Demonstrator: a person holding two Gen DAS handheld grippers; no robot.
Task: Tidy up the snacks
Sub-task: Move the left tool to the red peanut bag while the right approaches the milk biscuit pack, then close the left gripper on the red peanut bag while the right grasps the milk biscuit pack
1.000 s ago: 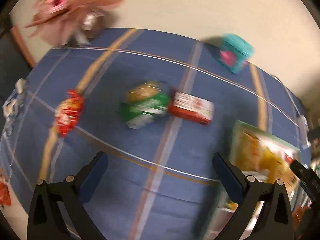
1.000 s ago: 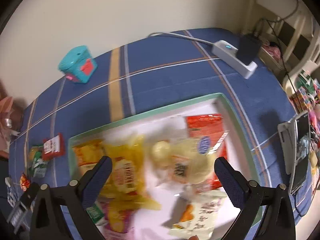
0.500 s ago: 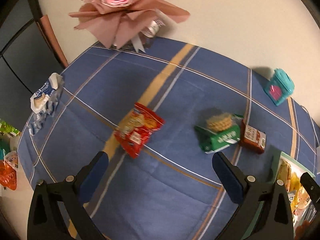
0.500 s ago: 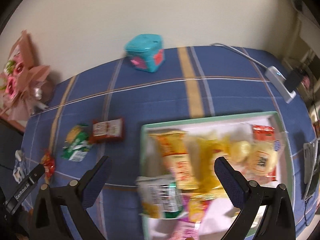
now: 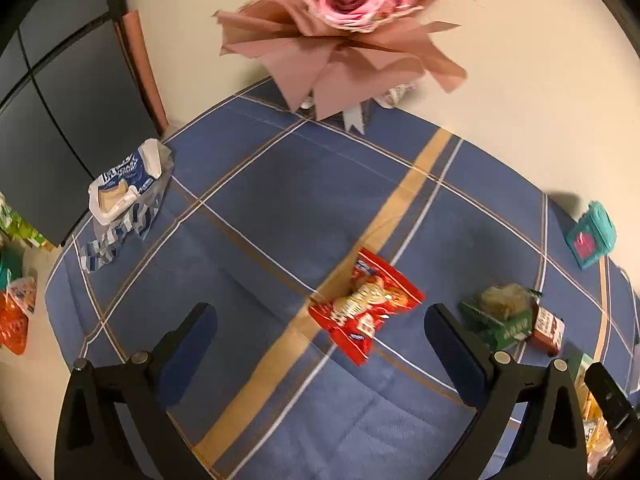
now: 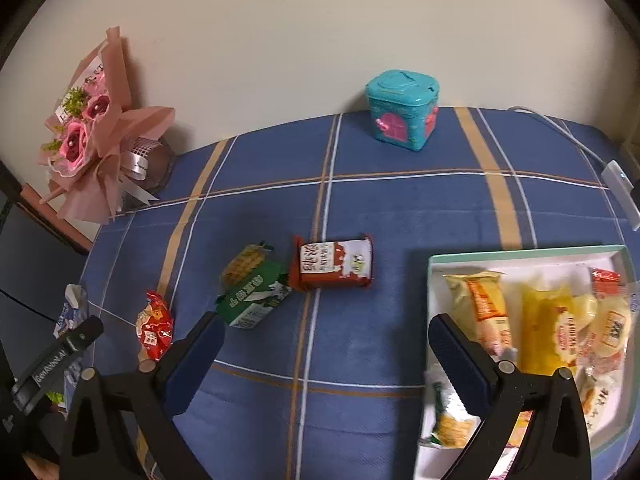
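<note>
Three loose snacks lie on the blue plaid tablecloth. A red cracker packet sits just ahead of my left gripper, which is open and holds nothing. A green packet and a red-brown milk-candy box lie side by side to its right. My right gripper is open and empty, hovering near the table's front, with the box ahead of it. A mint-rimmed white tray holding several yellow and red snack bags stands at the right.
A pink rose bouquet stands at the back left by the wall. A teal tin sits at the back. A blue-white wipes pack lies at the left edge. A white power strip with cable is at the far right.
Both grippers have swung left. The left view moved from the green packet and box to the red packet and bouquet. The right view moved off the tray toward the loose snacks.
</note>
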